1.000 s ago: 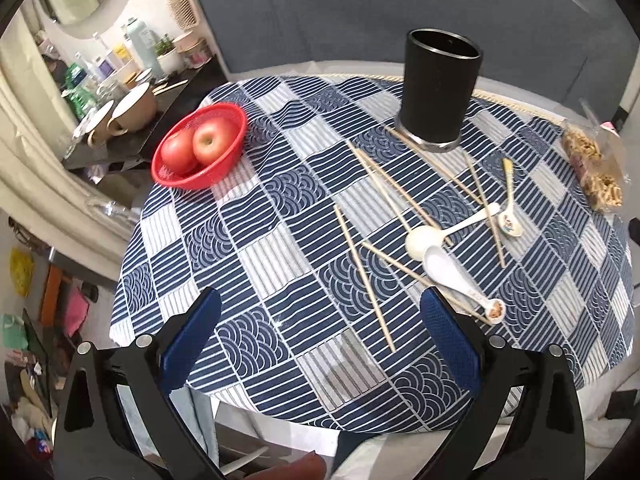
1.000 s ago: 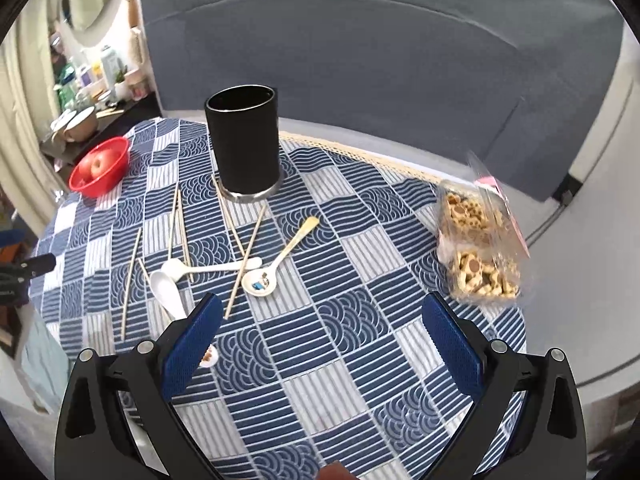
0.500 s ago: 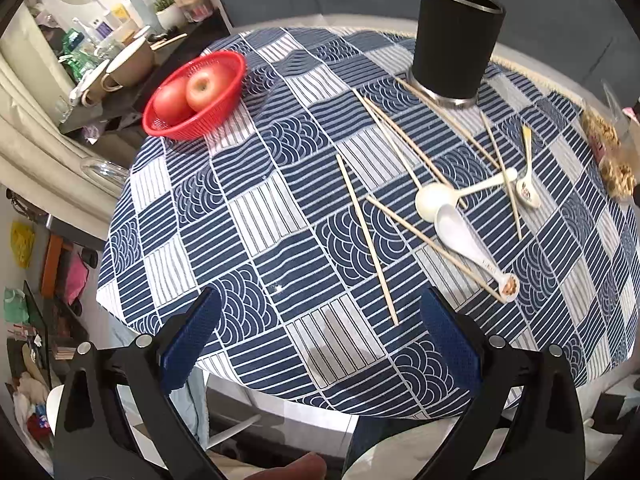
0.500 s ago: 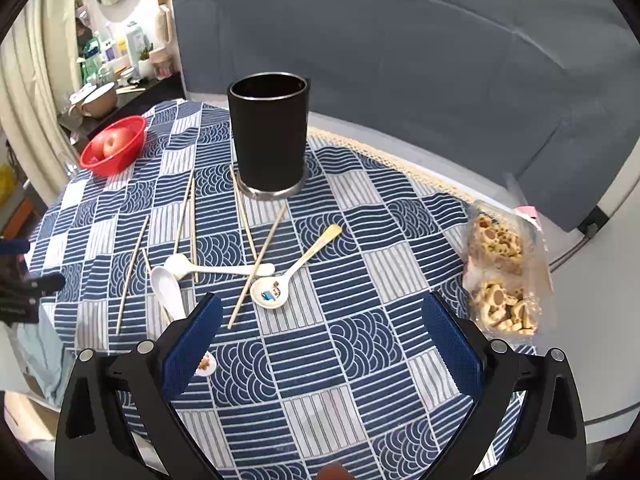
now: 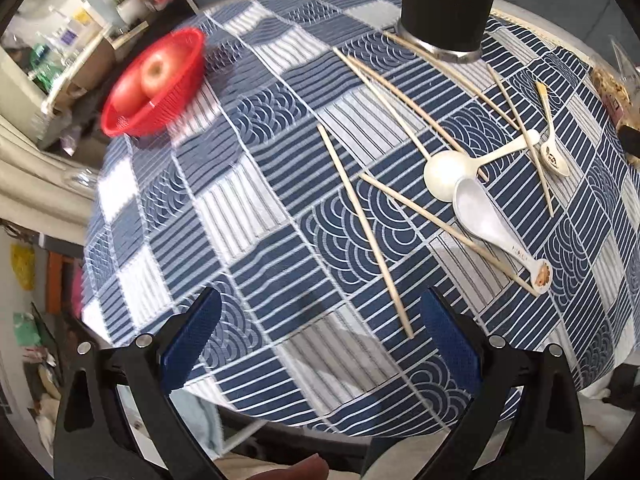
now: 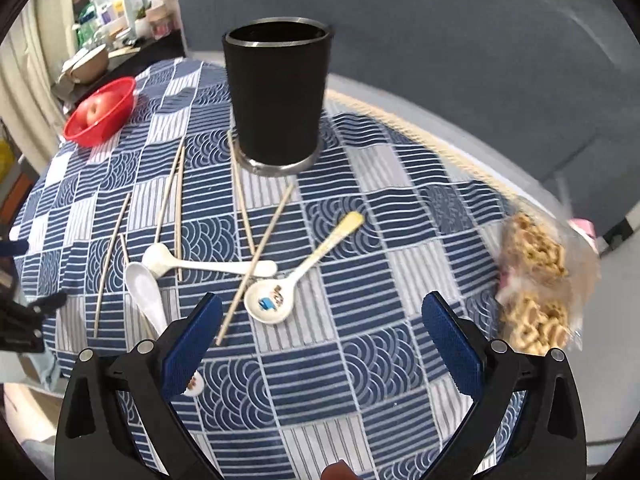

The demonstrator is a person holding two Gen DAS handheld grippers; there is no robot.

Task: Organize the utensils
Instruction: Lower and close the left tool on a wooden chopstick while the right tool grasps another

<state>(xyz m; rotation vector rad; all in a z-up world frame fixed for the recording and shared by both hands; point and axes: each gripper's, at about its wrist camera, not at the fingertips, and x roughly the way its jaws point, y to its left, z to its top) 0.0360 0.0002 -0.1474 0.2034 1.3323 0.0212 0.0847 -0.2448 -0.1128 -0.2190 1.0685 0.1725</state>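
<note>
Red basket point(image 6: 102, 112) with apples at upper left, snack bag point(image 6: 540, 280) at right, black cup point(image 6: 278, 100) upper centre among chopsticks point(image 6: 256, 260) and spoons point(image 6: 296, 276). Checked blue tablecloth point(image 6: 360, 360) below, grey wall behind. Left gripper point(image 5: 318, 336) and right gripper point(image 6: 320, 336) both spread wide, holding nothing.

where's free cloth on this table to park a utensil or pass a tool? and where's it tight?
Free: the wide patch between the red fruit basket and the nearest chopstick, and the stretch between the decorated spoon and the snack bag. Crowded: in front of the black holder, where chopsticks and the two white spoons cross. Both tools are open and hold nothing.
</note>
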